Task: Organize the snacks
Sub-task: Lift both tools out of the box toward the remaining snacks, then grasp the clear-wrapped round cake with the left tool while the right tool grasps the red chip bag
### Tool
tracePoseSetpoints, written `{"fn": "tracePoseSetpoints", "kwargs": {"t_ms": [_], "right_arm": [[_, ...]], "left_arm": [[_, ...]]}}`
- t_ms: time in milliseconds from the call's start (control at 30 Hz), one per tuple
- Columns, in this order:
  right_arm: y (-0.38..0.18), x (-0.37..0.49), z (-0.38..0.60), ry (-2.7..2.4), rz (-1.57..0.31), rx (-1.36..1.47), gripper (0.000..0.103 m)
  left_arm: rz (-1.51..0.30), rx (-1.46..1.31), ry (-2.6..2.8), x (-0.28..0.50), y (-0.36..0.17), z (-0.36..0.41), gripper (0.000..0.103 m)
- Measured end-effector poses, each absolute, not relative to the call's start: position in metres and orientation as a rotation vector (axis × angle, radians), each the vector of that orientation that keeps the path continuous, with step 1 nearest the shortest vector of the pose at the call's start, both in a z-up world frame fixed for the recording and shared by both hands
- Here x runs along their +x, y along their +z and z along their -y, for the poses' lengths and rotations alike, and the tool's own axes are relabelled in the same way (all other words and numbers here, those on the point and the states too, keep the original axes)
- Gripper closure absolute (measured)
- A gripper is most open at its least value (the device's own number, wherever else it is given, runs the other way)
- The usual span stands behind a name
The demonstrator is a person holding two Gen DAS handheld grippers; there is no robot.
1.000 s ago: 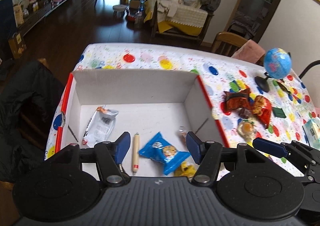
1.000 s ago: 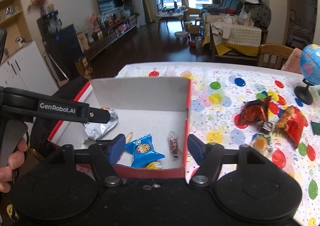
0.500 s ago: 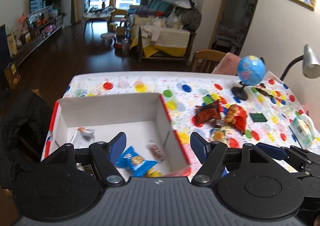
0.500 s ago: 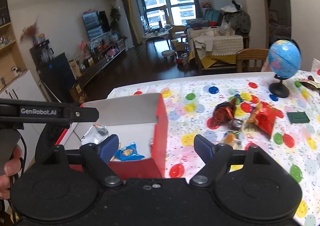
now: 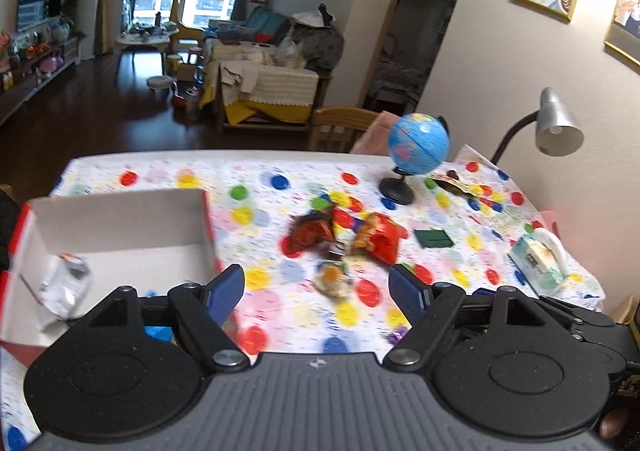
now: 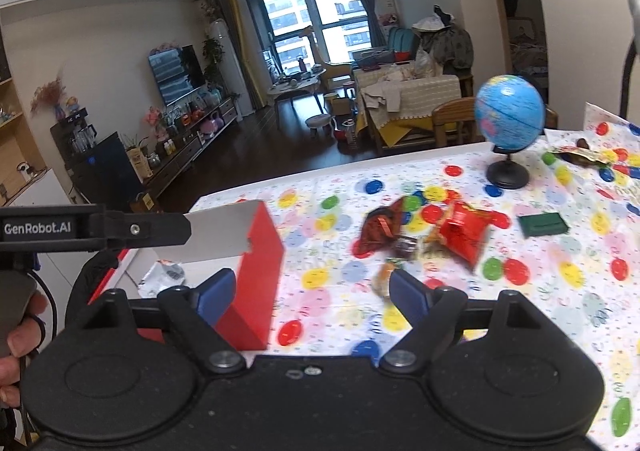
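Snacks point(image 5: 348, 247) are lying on the bench point(image 5: 280, 179) ahead of my left claw point(image 5: 318, 289) and right claw point(image 6: 312, 291); both are empty, the left opening wider.

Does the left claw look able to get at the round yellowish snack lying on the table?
Probably yes. The left claw is opening with nothing between its fingers, and the yellowish snack lies uncovered just ahead on the table.

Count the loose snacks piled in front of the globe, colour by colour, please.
Dark red packet: 1
Bright red packet: 1
Orange packet: 1
Small dark sweet: 1
Total: 4
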State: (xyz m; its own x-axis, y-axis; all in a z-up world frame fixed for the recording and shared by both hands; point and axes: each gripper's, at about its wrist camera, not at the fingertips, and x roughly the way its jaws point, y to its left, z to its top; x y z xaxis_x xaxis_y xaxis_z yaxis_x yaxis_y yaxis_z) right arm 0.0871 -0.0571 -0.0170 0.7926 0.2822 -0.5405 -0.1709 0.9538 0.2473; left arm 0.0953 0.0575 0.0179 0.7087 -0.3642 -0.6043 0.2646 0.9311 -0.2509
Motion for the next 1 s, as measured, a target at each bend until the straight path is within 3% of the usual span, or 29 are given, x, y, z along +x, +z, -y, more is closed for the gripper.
{"fn": "tracePoseSetpoints", "kwargs": {"t_ms": [467, 1000], "right_arm": [[-0.031, 0.094, 0.150, 0.196, -0.642, 0.190, 0.019], [-0.048, 0.156, 0.203, 0.163, -0.658, 0.137, 0.019]], "left_arm": [[-0.678, -0.205, -0.311, 0.100, -0.001, 0.022, 0.024], [-0.794, -0.235, -0.191, 0.170, -0.033, 0.059, 0.024]]}}
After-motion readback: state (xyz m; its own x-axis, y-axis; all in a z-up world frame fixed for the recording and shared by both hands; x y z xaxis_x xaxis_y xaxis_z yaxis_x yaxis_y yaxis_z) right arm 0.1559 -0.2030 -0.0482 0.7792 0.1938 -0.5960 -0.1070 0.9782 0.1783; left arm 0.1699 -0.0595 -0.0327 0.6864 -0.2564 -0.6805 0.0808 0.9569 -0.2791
